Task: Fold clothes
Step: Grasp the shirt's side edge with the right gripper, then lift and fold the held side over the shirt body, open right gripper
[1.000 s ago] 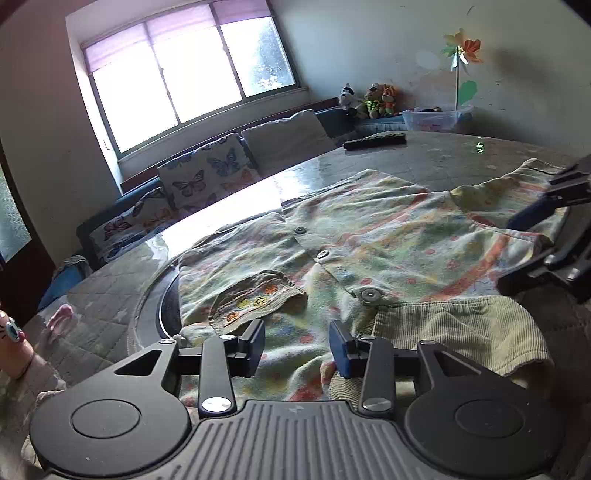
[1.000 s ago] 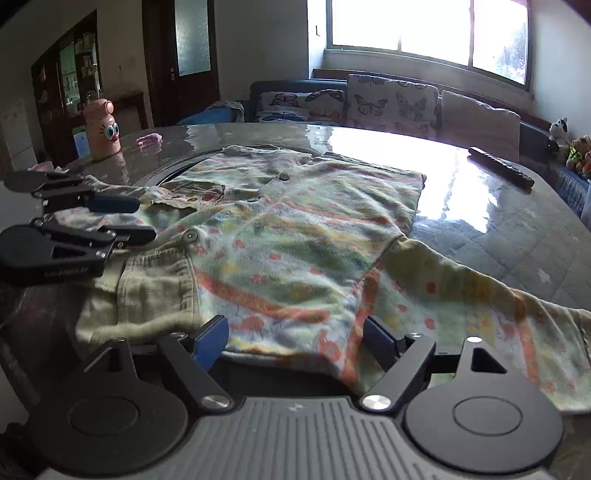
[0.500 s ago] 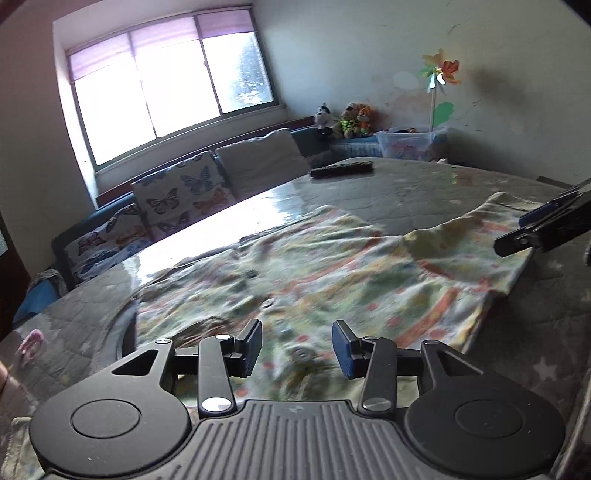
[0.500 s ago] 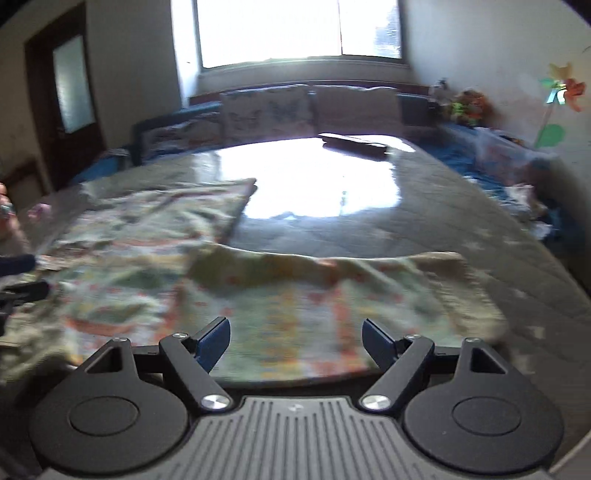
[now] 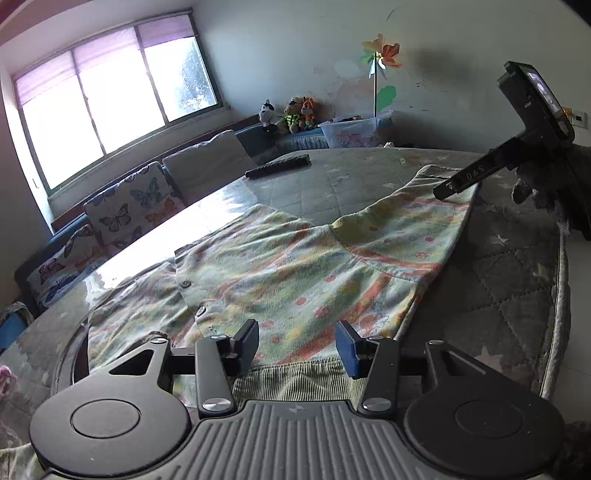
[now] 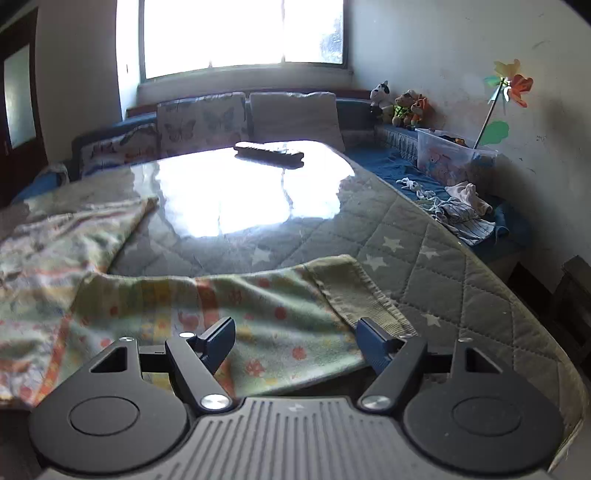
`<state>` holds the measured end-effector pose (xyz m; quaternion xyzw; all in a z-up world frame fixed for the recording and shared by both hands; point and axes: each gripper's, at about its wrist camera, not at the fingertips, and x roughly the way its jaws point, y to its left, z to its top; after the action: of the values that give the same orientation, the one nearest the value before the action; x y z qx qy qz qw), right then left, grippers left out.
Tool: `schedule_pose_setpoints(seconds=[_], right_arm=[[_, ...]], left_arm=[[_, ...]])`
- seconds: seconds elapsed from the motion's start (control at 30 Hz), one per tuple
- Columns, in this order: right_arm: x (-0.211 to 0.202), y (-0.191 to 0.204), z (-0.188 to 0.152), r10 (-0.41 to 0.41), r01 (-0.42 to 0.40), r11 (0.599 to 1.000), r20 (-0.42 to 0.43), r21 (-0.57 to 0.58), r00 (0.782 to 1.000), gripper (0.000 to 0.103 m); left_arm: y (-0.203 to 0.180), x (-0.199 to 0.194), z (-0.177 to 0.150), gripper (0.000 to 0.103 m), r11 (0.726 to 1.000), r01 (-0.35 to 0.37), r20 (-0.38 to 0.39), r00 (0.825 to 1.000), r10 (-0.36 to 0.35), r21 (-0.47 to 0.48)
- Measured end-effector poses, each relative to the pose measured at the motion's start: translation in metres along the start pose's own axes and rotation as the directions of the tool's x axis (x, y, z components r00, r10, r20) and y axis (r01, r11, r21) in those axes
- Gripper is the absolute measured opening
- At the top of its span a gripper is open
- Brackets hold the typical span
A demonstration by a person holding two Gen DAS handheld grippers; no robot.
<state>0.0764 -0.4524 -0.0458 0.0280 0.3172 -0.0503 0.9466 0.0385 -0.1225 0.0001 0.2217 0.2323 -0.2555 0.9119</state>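
Quilted table cover (image 6: 436,266) under window glare. Your left gripper (image 5: 297,345) hovers over the shirt's ribbed hem (image 5: 295,378), jaws opening, nothing clamped. Your right gripper (image 6: 295,341) hangs over the sleeve (image 6: 258,306), jaws closing, pads clear of cloth. The shirt (image 5: 295,266) lies spread flat; remote (image 6: 269,152) well beyond.

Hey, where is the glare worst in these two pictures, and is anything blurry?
Right wrist view: the window is blown out and throws a white glare patch across the table below the remote; the shirt looks smeared at left. Left wrist view: milder glare on the table, shirt sharp.
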Motion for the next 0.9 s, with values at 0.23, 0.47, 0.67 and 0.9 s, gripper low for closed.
schedule_pose_setpoints(seconds=[0.23,0.47,0.67,0.9], right_arm=[[0.001,-0.027,-0.005,-0.093,0.093,0.992,-0.004,0.081,0.996,0.067],[0.005,-0.035,-0.005,-0.106,0.107,0.986,-0.010,0.125,0.994,0.029],[0.000,-0.035,0.000,-0.083,0.080,0.986,0.013,0.146,0.996,0.009],[-0.034,-0.023,0.036,-0.007,-0.008,0.991,0.114,0.133,0.993,0.008]], left_arm=[[0.004,0.003,0.012,0.052,1.000,-0.003,0.015,1.000,0.003,-0.005],[-0.006,0.022,0.028,0.053,1.000,0.012,-0.009,1.000,-0.013,-0.018],[-0.028,0.042,0.034,0.054,0.998,0.052,-0.036,0.998,-0.051,0.030],[-0.041,0.053,0.032,0.054,0.997,0.061,-0.044,0.997,-0.058,0.057]])
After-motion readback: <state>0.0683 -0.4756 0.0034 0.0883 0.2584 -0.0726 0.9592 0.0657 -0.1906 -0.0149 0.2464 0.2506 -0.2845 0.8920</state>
